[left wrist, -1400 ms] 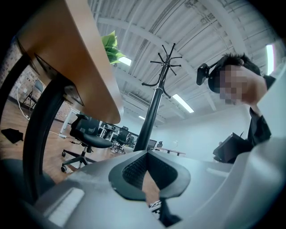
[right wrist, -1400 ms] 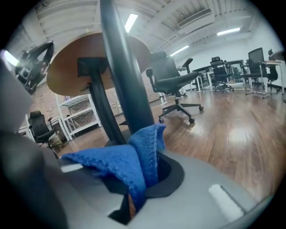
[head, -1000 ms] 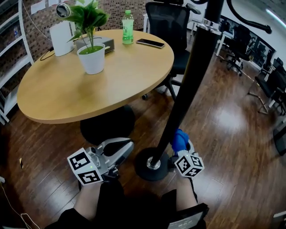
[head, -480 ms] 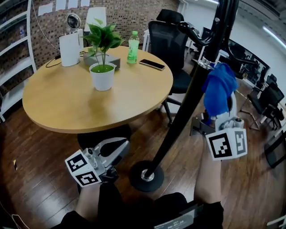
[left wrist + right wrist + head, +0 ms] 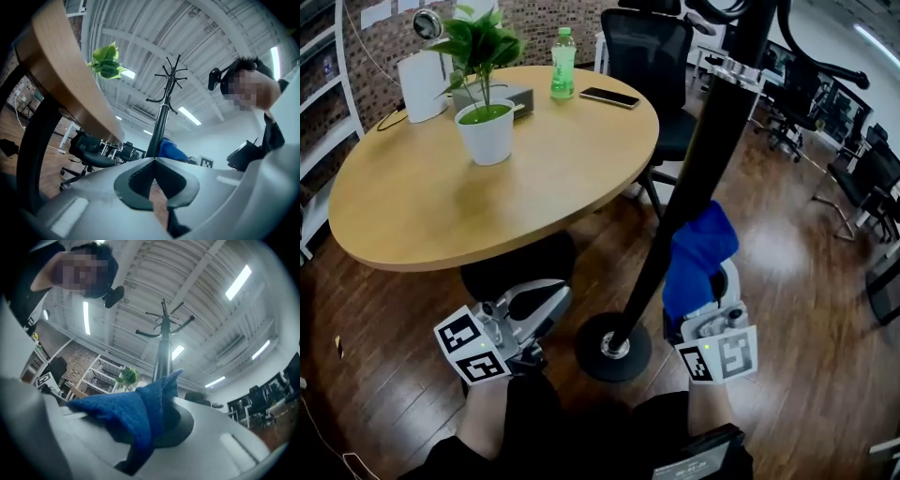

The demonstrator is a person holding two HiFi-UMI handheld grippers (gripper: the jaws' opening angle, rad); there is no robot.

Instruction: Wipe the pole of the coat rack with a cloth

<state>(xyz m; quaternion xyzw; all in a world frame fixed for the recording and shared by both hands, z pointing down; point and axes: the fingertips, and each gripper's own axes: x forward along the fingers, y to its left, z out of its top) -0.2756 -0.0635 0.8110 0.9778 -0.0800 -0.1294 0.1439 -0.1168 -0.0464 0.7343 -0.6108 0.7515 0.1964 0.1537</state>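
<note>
Cloth (image 5: 698, 255) is bunching out of the right gripper (image 5: 710, 302), whose jaws are clamping on its blue folds. The fabric is rising ahead of that gripper and lying against the lower part of the pole (image 5: 698, 159), which is standing just to the gripper's left. The left gripper (image 5: 542, 302) is hovering low on the pole's other side, jaws pressing together with nothing between them, near the round base (image 5: 614, 349). Beyond the left gripper the table (image 5: 487, 197) is carrying a plant (image 5: 485, 122).
</note>
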